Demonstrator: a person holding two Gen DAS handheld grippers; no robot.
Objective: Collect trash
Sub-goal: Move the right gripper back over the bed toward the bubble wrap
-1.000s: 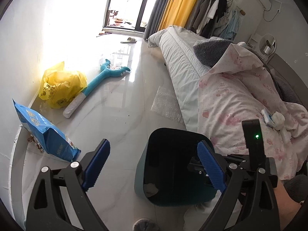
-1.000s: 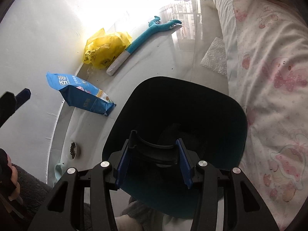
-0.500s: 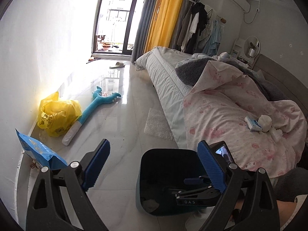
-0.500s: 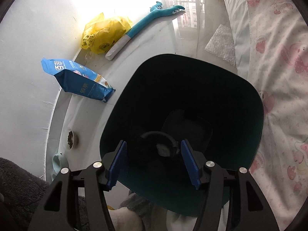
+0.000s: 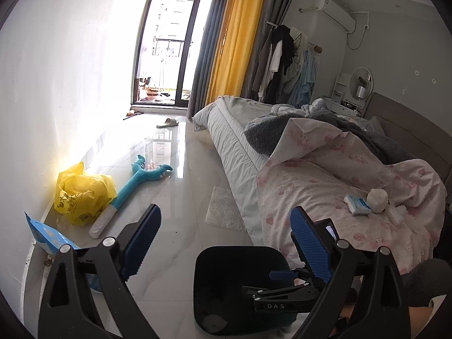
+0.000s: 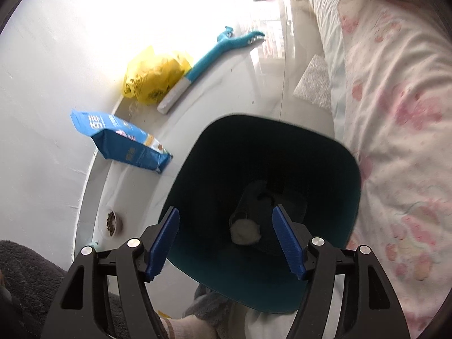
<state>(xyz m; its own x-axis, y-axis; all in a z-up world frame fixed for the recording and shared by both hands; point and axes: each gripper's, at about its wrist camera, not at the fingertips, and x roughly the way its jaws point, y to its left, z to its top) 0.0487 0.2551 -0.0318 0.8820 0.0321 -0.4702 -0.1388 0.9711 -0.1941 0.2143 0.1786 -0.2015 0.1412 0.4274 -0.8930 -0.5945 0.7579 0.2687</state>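
Right hand-held gripper point(image 6: 226, 243) hung over the dark bin point(image 6: 350, 169), jaws spread wide, nothing between them. A white wad point(image 6: 245, 230) lay at the bin's bottom — one piece of trash apparently already in. Left hand-held gripper point(image 5: 226, 243) pointed out across the room, jaws likewise apart and empty; the bin point(image 5: 226, 257) sat just below and ahead of it, by the bed's edge.

Remaining trash, by judgement: a white crumpled ball point(image 5: 377, 200) and a small blue-and-white packet point(image 5: 357, 204), touching, on the pink quilt point(image 5: 310, 186). Both lay ahead and to the right of the left gripper, up on the bed, above the bin's level. The packet's long axis ran roughly across the view. The right side sat nearer the bed — likely the shorter reach, after lifting clear of the bin.
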